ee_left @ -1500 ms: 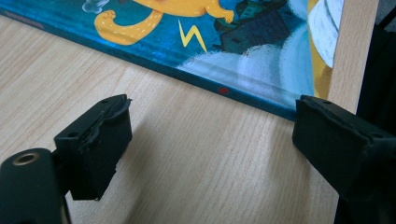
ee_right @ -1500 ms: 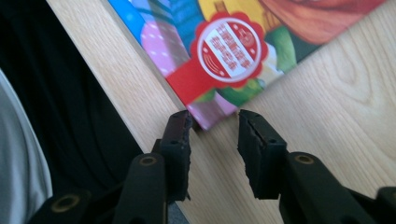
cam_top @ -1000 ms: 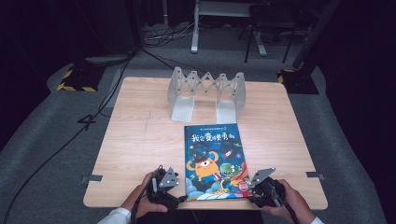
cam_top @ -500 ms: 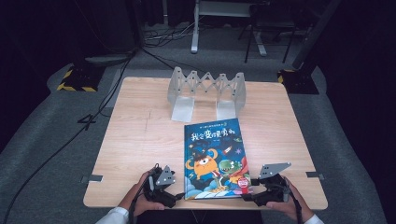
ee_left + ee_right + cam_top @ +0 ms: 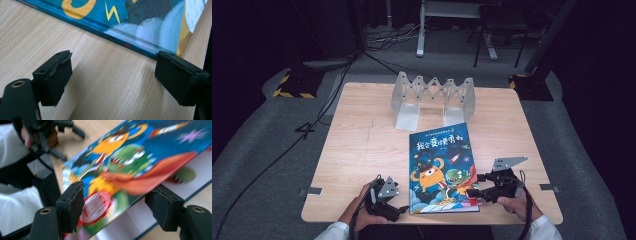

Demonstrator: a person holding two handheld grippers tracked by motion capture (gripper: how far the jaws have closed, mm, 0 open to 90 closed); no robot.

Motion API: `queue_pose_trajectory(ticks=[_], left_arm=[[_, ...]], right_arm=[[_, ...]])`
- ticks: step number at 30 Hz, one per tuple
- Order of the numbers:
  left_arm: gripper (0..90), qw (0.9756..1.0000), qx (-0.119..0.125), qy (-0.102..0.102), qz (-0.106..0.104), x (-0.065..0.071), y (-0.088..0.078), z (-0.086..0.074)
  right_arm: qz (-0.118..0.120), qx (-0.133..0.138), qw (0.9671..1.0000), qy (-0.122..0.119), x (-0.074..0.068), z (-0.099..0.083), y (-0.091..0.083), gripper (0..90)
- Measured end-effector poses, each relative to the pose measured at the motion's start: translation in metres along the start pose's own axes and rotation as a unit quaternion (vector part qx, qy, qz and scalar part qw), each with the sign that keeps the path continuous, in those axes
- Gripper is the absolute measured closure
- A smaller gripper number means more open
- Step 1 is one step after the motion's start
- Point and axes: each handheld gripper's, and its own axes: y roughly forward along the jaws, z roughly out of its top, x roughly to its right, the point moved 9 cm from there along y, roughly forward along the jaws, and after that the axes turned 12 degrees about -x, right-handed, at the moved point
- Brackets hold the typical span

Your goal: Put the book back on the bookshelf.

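The desk point(image 5: 362, 145) was a square slab of pale wood-grain laminate, smooth and matt, standing on grey carpet. There was one of it, and on it one book, one rack and two tools.

The picture book point(image 5: 442, 172) lay flat toward the desk's near edge, right of the middle, its lower edge almost at the rim. It was a glossy hardback, teal-blue, with an orange monster and a green one on the cover. The right tool's view showed what the high view did not: the front cover was lifted off the white page beneath at the book's open side, and a round red seal sat near its corner.

Behind the book, toward the far edge, stood a pale grey folding rack point(image 5: 433, 97) of zigzag panels with two flat feet.

The right tool point(image 5: 476, 191) was at the book's right side near the near-right corner; its two black foam-padded jaws had just been opening and stood apart with the raised cover between them, not pinched. The left tool point(image 5: 402, 209) rested by the book's near-left corner, jaws wide over bare wood. Its own view showed the book's thin spine edge just beyond the pads, with a small red mark on it.
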Motion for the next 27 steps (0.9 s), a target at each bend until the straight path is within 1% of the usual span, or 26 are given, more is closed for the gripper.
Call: queue_pose_trajectory(ticks=[1,2,3,5,8,10,11,13,14,15,16,18,19,20,22,24,27], left_arm=[[14.8,1.0000,0.000,0.000,0.000,0.000,0.000,0.000],[14.8,1.0000,0.000,0.000,0.000,0.000,0.000,0.000],[14.8,1.0000,0.000,0.000,0.000,0.000,0.000,0.000],[14.8,1.0000,0.000,0.000,0.000,0.000,0.000,0.000],[14.8,1.0000,0.000,0.000,0.000,0.000,0.000,0.000],[14.8,1.0000,0.000,0.000,0.000,0.000,0.000,0.000],[14.8,1.0000,0.000,0.001,0.000,0.000,0.000,0.000],[14.8,1.0000,0.000,0.002,-0.001,0.000,0.000,0.000],[14.8,1.0000,0.000,0.002,-0.002,-0.001,0.000,0.000],[14.8,1.0000,-0.001,0.002,-0.002,-0.001,0.000,0.000],[14.9,1.0000,0.000,0.000,-0.001,-0.001,0.000,0.000],[15.3,1.0000,0.002,-0.010,0.000,-0.003,-0.001,0.000],[16.5,0.9999,0.003,-0.016,0.002,-0.004,-0.001,0.000],[16.9,0.9998,0.005,-0.020,0.001,-0.005,-0.001,0.000],[16.9,0.9996,0.005,-0.027,0.002,-0.006,-0.002,0.000],[16.8,0.9994,0.004,-0.032,0.010,-0.008,-0.001,0.000],[16.3,0.9991,-0.001,-0.041,0.011,-0.008,-0.001,0.001]], right_arm=[[0.004,0.002,1.0000,0.002,0.003,0.004,0.000,32.5],[0.002,0.004,1.0000,0.005,0.007,0.010,0.002,32.6],[-0.006,0.003,1.0000,0.006,0.012,0.016,0.004,32.6],[-0.012,0.001,0.9999,0.001,0.018,0.024,0.008,32.6],[-0.014,0.003,0.9999,-0.005,0.026,0.034,0.014,32.6],[-0.008,0.016,0.9997,-0.017,0.031,0.042,0.018,32.6],[-0.003,0.022,0.9996,-0.017,0.033,0.046,0.020,33.3],[-0.002,0.026,0.9995,-0.017,0.038,0.051,0.024,35.4],[0.003,0.027,0.9995,-0.015,0.040,0.053,0.026,36.3],[0.011,0.029,0.9994,-0.016,0.041,0.054,0.027,39.6],[0.012,0.036,0.9991,-0.017,0.042,0.056,0.027,42.4],[0.021,0.055,0.9981,-0.018,0.040,0.060,0.025,50.1],[0.018,0.062,0.9976,-0.025,0.037,0.062,0.023,50.3],[0.010,0.061,0.9976,-0.033,0.034,0.062,0.021,50.3],[0.003,0.063,0.9969,-0.046,0.029,0.062,0.019,50.4],[-0.002,0.067,0.9962,-0.055,0.024,0.061,0.018,50.6],[-0.013,0.079,0.9946,-0.066,0.017,0.058,0.013,50.7]])
